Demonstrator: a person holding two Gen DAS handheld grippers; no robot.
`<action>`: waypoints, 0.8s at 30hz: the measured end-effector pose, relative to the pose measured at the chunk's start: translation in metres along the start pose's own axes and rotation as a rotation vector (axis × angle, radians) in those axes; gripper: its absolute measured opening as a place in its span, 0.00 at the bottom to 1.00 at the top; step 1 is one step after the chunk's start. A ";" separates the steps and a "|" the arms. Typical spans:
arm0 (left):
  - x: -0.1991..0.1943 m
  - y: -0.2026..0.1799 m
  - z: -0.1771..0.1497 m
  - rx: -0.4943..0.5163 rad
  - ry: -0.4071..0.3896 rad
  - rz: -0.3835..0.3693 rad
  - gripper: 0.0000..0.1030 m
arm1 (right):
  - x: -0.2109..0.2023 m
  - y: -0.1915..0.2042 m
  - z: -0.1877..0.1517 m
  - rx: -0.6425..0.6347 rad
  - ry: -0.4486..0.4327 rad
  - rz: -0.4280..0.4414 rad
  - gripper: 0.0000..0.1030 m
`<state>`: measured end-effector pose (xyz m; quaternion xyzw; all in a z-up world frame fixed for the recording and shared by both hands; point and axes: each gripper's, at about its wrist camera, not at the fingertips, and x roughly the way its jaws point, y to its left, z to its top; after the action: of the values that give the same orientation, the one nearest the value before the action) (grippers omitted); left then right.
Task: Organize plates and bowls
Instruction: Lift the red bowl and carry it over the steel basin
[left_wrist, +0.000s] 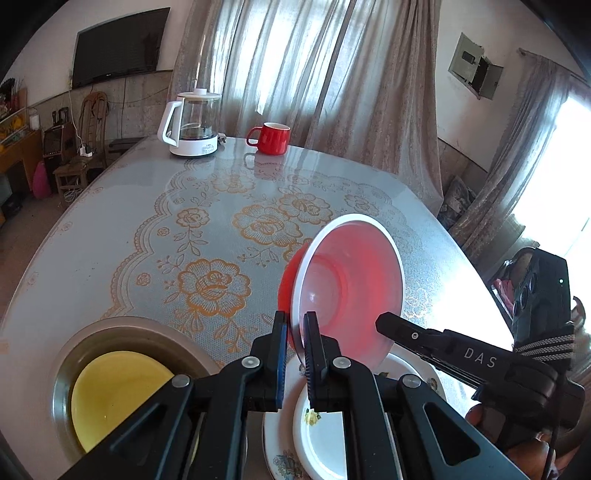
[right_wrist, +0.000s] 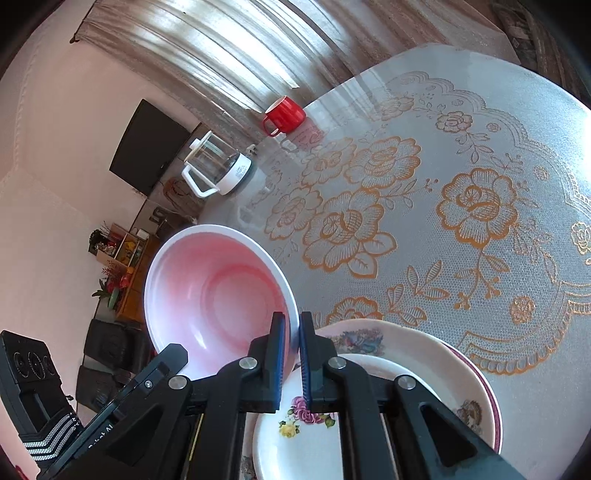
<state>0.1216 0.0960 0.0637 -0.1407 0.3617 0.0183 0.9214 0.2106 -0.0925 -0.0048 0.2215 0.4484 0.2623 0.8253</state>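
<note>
Two grippers on one bowl (left_wrist: 351, 280), pinching its rim from opposite sides. Held clear of the table (left_wrist: 110, 236), tipped steeply on edge, above the stack of plates (right_wrist: 424, 354) at the near table edge. Left gripper (left_wrist: 295, 343) clamped on the lower rim in the left wrist view, one blue-padded finger (left_wrist: 281, 354) outside the wall, the other inside; right gripper (right_wrist: 291, 343) likewise clamped on the near rim in the right wrist view, rim running down between the pads. Seen from the left wrist view too, the right gripper (left_wrist: 391, 326) reaching in from the right side to the bowl's lower edge.

Red outside, pale white inside with red glowing through the thin wall; white rim, flared sides, flat circular base.

Jaws of both nearly pressed together, only the thin rim between the pads. Nothing else gripped.

Below the bowl, white plates with flower prints, the topmost small plate (right_wrist: 295, 443) bearing pink and yellow roses. Left of the stack, a metal basin (left_wrist: 66, 362) holding a yellow dish (left_wrist: 110, 391). Far across the flowered tablecloth, a red mug (left_wrist: 271, 138) and a glass kettle (left_wrist: 194, 123), well apart from the bowl.
</note>
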 end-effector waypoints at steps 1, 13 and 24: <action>-0.003 0.000 -0.002 0.002 -0.006 0.001 0.08 | -0.001 0.001 -0.002 -0.001 0.001 0.002 0.07; -0.026 0.014 -0.020 -0.015 -0.030 -0.003 0.08 | -0.012 0.018 -0.028 -0.037 0.009 0.019 0.07; -0.055 0.056 -0.034 -0.096 -0.057 -0.012 0.08 | -0.009 0.056 -0.052 -0.137 0.044 0.048 0.07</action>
<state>0.0505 0.1443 0.0633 -0.1862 0.3333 0.0340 0.9236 0.1484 -0.0485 0.0090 0.1695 0.4421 0.3168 0.8219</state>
